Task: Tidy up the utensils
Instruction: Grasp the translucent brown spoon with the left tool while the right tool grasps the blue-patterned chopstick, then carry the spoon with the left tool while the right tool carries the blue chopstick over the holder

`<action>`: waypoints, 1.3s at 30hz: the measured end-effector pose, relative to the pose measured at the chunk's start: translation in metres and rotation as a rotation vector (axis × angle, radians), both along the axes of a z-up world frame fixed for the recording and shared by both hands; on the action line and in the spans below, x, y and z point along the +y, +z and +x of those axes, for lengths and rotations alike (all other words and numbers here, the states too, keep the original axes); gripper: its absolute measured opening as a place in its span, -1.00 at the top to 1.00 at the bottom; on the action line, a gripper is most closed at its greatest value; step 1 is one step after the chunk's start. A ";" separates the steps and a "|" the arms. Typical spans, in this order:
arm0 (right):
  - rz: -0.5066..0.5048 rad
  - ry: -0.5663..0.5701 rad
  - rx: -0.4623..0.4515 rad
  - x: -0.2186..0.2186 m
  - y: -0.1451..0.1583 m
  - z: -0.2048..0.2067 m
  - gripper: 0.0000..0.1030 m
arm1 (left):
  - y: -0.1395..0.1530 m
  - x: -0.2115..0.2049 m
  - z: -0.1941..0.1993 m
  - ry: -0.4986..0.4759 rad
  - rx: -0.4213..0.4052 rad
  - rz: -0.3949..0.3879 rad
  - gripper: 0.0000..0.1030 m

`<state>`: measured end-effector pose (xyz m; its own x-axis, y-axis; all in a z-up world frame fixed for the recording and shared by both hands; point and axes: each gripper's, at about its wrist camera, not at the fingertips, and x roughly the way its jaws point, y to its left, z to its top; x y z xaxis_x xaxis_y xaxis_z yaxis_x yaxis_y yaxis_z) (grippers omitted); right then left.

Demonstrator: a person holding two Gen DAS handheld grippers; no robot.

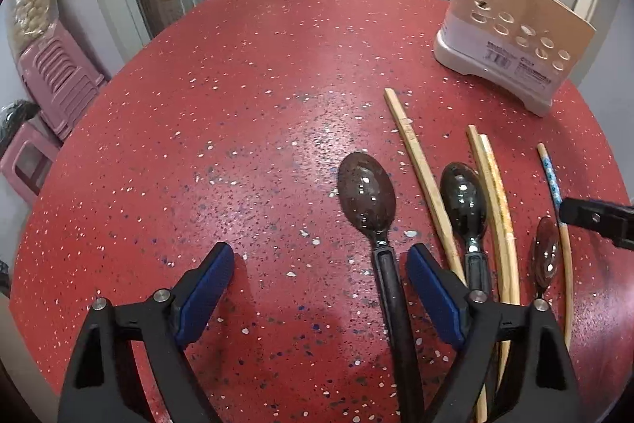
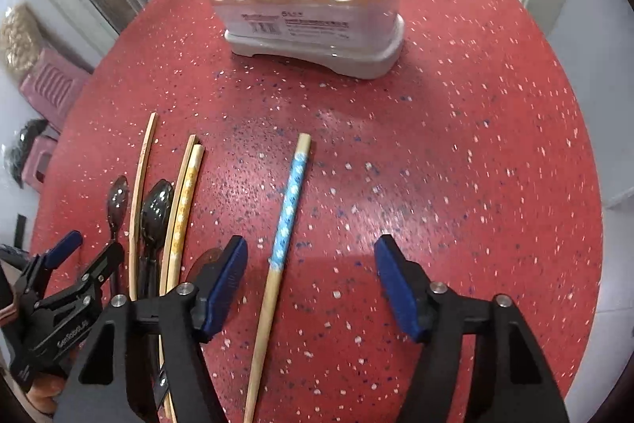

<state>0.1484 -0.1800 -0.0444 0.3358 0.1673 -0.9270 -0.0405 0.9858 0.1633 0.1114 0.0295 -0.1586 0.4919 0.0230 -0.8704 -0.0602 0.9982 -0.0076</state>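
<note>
The left gripper (image 1: 319, 264) hangs low over the red speckled counter (image 1: 237, 106) with its jaws spread; the black handle of the largest dark spoon (image 1: 368, 191) runs between them, close against the right-hand pad, and neither pad presses on it. From that bowl, toward three o'clock, lie a plain wooden chopstick (image 1: 420, 169), a second dark spoon (image 1: 463, 201), a pair of yellow-patterned chopsticks (image 1: 495, 201), a small spoon (image 1: 547, 252) and a blue-patterned chopstick (image 1: 552, 181).

In the right wrist view, the right gripper (image 2: 309, 276) has its jaws apart, with the blue-patterned chopstick (image 2: 287, 209) lying on the counter between them, nearer the left-hand pad and untouched by either. The beige utensil holder (image 2: 317, 6), with round holes in its front, stands upright at twelve o'clock from that chopstick, well apart from it. The other utensils lie at about nine o'clock.
</note>
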 end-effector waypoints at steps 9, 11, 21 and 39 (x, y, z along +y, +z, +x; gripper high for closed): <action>-0.148 0.082 0.007 0.027 -0.002 0.013 0.10 | 0.006 -0.010 0.008 -0.063 0.037 -0.001 -0.83; -0.150 0.096 0.005 0.027 -0.001 0.013 0.28 | 0.006 -0.009 0.005 -0.081 0.056 -0.005 -0.77; -0.119 0.126 -0.008 0.010 0.001 0.009 0.84 | 0.040 -0.027 0.002 -0.213 0.100 -0.029 0.27; 0.175 0.150 -0.210 -0.036 0.047 -0.049 0.84 | 0.154 0.016 -0.052 -0.121 -0.183 -0.219 0.28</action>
